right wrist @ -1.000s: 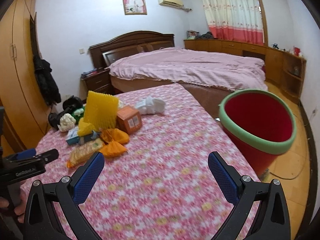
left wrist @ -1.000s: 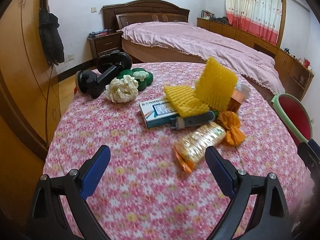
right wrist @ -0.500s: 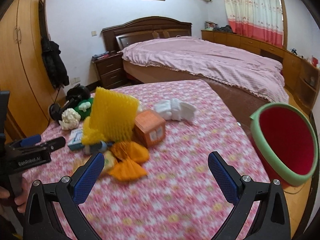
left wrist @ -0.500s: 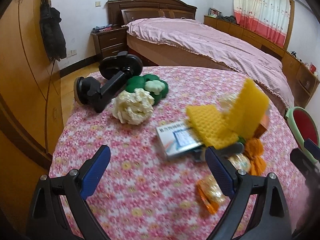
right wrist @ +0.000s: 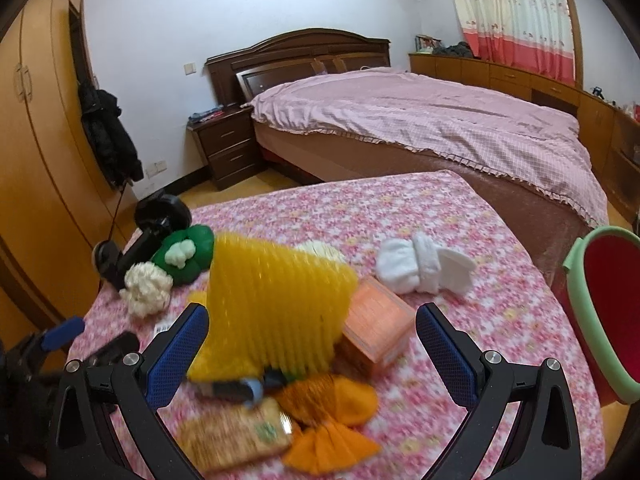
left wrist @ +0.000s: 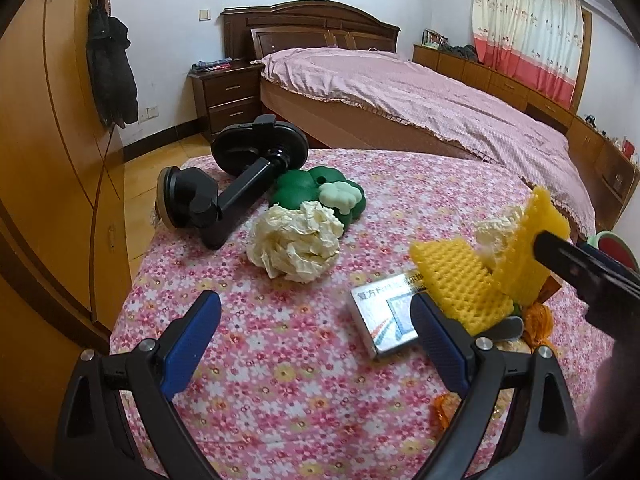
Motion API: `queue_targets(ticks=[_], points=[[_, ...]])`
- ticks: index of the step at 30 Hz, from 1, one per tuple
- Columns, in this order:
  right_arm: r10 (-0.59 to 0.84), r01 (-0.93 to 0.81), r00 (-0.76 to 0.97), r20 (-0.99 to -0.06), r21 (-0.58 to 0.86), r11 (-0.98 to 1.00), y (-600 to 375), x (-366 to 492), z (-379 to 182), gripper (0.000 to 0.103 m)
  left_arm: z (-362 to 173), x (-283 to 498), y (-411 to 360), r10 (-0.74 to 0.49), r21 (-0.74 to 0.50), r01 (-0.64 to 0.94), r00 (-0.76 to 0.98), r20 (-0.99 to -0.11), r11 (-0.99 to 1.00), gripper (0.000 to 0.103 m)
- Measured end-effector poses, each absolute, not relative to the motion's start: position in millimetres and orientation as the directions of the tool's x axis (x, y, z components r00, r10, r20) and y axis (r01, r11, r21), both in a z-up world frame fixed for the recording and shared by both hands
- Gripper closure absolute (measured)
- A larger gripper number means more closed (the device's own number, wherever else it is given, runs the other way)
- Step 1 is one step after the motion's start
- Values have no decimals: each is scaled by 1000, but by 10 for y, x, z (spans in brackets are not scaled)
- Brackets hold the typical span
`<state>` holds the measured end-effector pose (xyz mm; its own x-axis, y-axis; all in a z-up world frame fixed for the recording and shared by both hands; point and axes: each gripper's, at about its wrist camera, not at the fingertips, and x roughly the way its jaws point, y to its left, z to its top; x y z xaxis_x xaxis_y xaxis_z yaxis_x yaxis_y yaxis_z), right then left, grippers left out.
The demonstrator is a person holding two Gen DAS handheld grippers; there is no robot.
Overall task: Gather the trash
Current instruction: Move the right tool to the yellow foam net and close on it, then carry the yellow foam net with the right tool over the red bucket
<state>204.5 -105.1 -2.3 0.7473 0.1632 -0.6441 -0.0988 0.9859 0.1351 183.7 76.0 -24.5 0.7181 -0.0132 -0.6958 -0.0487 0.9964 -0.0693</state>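
A crumpled cream paper ball (left wrist: 298, 246) lies on the floral tablecloth (left wrist: 280, 380), just beyond my open left gripper (left wrist: 316, 334). To its right sit a small medicine box (left wrist: 384, 320) and yellow foam fruit netting (left wrist: 468, 284). In the right wrist view my open right gripper (right wrist: 312, 344) hovers over the yellow netting (right wrist: 276, 312), an orange box (right wrist: 378, 326), an orange wrapper (right wrist: 328, 420) and a golden snack packet (right wrist: 236, 436). The paper ball (right wrist: 146, 288) shows at the left. A red bin with a green rim (right wrist: 600, 312) stands off the table's right edge.
A black suction mount (left wrist: 236, 184) and a green flower-shaped toy (left wrist: 320, 196) lie at the table's far left. Rolled white socks (right wrist: 420, 268) lie toward the right. A bed (right wrist: 420, 120), nightstand (left wrist: 228, 96) and wooden wardrobe (left wrist: 48, 160) surround the table.
Both grippers have moved forward and left over the table. The paper ball now sits close ahead of the left gripper; the netting pile fills the right gripper's view. The bin slid to the frame edge.
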Motion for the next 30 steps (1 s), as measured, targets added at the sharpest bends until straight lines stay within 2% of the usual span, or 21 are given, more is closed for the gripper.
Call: queue_targets(ticks=[4,5,6,7,8,9,11,13,23,29,30], points=[[160,-76,734,-660,154,985,-985,2168,-98,1,-263,1841,795,-31,-84,-37,722,-691,996,8],[165,-75,733,-660,162,984,-976,2182,-116,6,-269,1849,799,-37,-89,-34,722,-691,995,8],[174,-80,729,-662,170,982,-967,2198,-133,13,-274,1859,805,-42,-94,-32,721,-692,995,8],[184,-86,720,-670,176,981,-961,2214,-151,30,-279,1868,816,-51,-103,-29,719,-693,994,8],[189,-89,712,-676,181,980,-956,2228,-168,43,-287,1881,824,-60,-112,-27,716,-695,993,8],[187,-87,713,-676,180,980,-951,2225,-170,48,-291,1877,824,-63,-116,-25,715,-697,993,8],[198,-89,705,-681,192,977,-964,2220,-165,69,-303,1881,824,-64,-115,-24,713,-698,993,8],[215,-93,699,-683,211,973,-979,2200,-162,76,-309,1878,823,-61,-114,-27,712,-700,993,8],[273,-131,729,-628,264,956,-1111,1896,100,79,-241,1828,739,-90,-133,-7,702,-707,991,8],[248,-104,724,-644,253,962,-1322,1702,109,79,-165,1892,572,-129,-149,30,689,-713,988,8],[235,-93,724,-648,246,965,-1369,1678,98,79,-159,1916,543,-135,-151,36,685,-716,988,12]])
